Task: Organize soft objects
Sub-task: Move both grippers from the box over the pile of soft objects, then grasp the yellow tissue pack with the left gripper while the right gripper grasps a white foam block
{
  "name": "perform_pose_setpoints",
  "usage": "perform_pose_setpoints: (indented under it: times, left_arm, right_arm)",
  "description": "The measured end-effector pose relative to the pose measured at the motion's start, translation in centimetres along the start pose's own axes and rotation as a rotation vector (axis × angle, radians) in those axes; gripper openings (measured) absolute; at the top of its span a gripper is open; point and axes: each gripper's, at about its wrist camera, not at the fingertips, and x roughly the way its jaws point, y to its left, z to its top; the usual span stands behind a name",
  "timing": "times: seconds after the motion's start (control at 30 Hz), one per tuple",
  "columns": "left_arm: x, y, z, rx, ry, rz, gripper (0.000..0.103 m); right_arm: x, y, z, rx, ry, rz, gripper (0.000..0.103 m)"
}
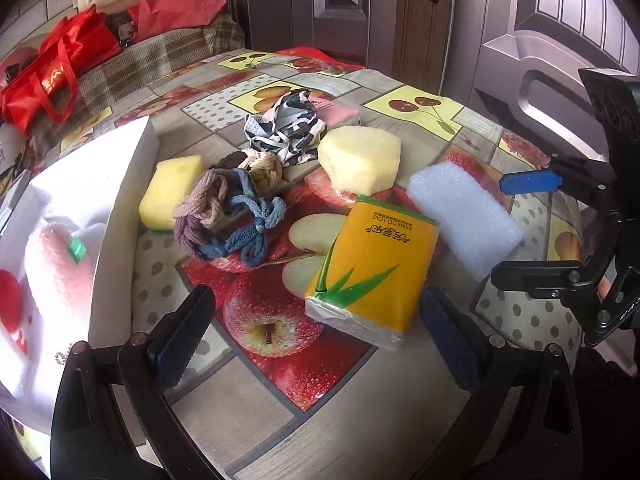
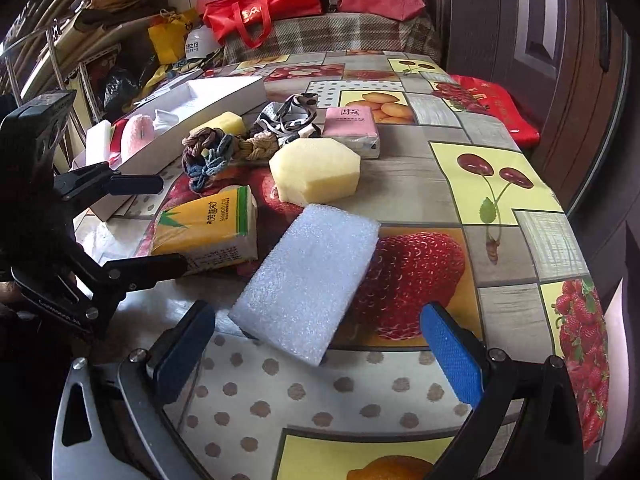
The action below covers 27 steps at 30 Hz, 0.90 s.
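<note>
White foam block (image 2: 306, 280) lay flat on desk (image 2: 452, 184), between spread fingers of released right hand-held gripper (image 2: 320, 356). Yellow tissue pack (image 1: 372, 268) lay ahead of left hand-held gripper (image 1: 320, 344), likewise released, empty. White box (image 1: 116, 216) stood left.

Fruit-print table (image 2: 472, 208): 3 sponges, 2 tissue packs, box.

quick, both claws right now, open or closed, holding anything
Left claw: open, holding nothing, yellow tissue pack lying just ahead on the table.
Right claw: open, holding nothing, white foam block lying between its fingers, not gripped.
</note>
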Motion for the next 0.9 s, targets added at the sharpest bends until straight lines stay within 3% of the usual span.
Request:
perform_pose_setpoints:
  times: [0.17,0.27,0.57,0.6,0.63,0.67,0.7,0.73,0.77,0.8,0.9]
  left_arm:
    - [0.2,-1.1,0.3,0.091,-0.018,0.042,0.1]
    - [0.9,-1.1,0.7,0.095,0.003,-0.016,0.1]
    - [2.5,-1.8,1.6,0.123,0.043,-0.033,0.099]
    - [2.5,-2.0,1.5,0.132,0.043,-0.045,0.092]
    - [2.5,-2.3,1.5,0.144,0.045,-0.057,0.077]
    - [2.3,-2.5,1.5,0.157,0.033,-0.069,0.072]
    - [2.1,-2.7,1.5,0.168,0.024,-0.071,0.057]
    - [2.0,-2.8,1.4,0.174,0.02,-0.075,0.05]
    - [1.9,-2.9,1.4,0.176,0.016,-0.077,0.05]
    - [1.6,-2.8,1.3,0.174,0.004,-0.082,0.049]
    - [-0.1,-2.1,0.8,0.161,-0.07,-0.073,0.049]
  right_arm:
    - [1.9,1.1,1.0,-0.008,0.048,-0.028,0.102]
    - [2.4,0.4,1.0,0.001,0.068,-0.08,0.102]
    - [3.4,0.2,2.1,-0.002,0.075,-0.137,0.099]
    - [3.4,0.2,2.0,-0.007,0.075,-0.142,0.098]
    - [3.3,0.3,1.9,-0.013,0.072,-0.142,0.096]
    - [3.1,0.3,1.8,-0.019,0.07,-0.14,0.094]
    - [2.9,0.3,1.6,-0.026,0.065,-0.134,0.09]
    - [2.7,0.3,1.4,-0.03,0.063,-0.12,0.082]
    - [2.4,0.4,1.3,-0.04,0.059,-0.111,0.074]
    - [2.0,0.5,1.1,-0.053,0.051,-0.094,0.056]
    - [1.0,0.4,1.2,-0.045,0.04,-0.046,0.055]
